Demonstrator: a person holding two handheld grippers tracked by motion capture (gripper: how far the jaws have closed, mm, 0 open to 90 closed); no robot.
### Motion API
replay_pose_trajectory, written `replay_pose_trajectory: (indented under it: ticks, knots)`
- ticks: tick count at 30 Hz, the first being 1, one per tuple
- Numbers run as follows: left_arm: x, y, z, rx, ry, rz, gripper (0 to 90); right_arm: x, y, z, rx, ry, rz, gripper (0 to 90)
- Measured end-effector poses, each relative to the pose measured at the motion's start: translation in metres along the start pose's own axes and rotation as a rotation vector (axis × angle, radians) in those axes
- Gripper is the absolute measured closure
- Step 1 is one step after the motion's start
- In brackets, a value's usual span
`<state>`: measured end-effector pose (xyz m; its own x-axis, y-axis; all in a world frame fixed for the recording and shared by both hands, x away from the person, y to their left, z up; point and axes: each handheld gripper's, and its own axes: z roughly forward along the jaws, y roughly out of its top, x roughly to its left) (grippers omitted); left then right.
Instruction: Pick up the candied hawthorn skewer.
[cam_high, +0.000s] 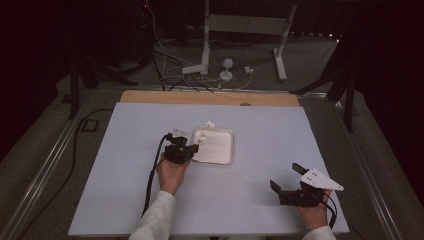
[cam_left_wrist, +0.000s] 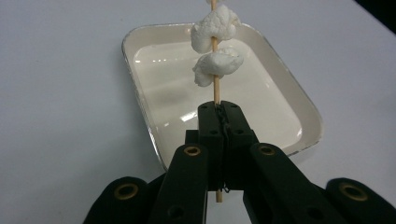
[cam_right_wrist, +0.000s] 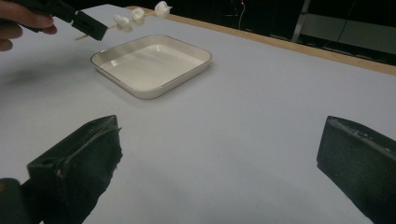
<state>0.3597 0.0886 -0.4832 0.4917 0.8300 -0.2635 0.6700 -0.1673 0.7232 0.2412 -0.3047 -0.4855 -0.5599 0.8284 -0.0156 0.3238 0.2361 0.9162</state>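
Skewer (cam_left_wrist: 216, 93) with white pieces, likely marshmallows | clamped in left gripper (cam_left_wrist: 219, 114), jutting ahead over white tray (cam_left_wrist: 154, 135) | right gripper (cam_right_wrist: 219, 154) wide apart, empty, well behind tray

Three cameras on one white tray (cam_high: 215, 155)

From overhead we look forward and down; our left gripper view sits close above the tray (cam_left_wrist: 154, 135), our right gripper view faces it (cam_right_wrist: 149, 88) from farther off.
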Motion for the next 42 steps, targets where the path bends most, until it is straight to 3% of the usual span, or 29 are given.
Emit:
replay_pose_trajectory:
  ticks: [11,20,29,38,42]
  knots:
    - [0.008,-0.008,-0.030,-0.091,-0.077,-0.017,89.9,0.001,0.000,0.001,0.002,0.004,0.012,0.0]
    - [0.020,-0.023,-0.054,-0.149,-0.090,-0.024,89.9,0.003,0.006,0.002,-0.004,0.025,0.016,0.0]
    - [0.026,-0.034,-0.075,-0.225,-0.111,-0.006,89.9,-0.002,0.035,0.005,-0.036,0.077,0.034,0.0]
    - [0.025,-0.035,-0.085,-0.271,-0.149,0.035,89.9,0.000,0.063,0.027,-0.021,0.120,0.020,0.0]
    - [0.025,-0.035,-0.087,-0.283,-0.164,0.056,89.9,0.003,0.077,0.039,-0.015,0.159,0.027,0.0]
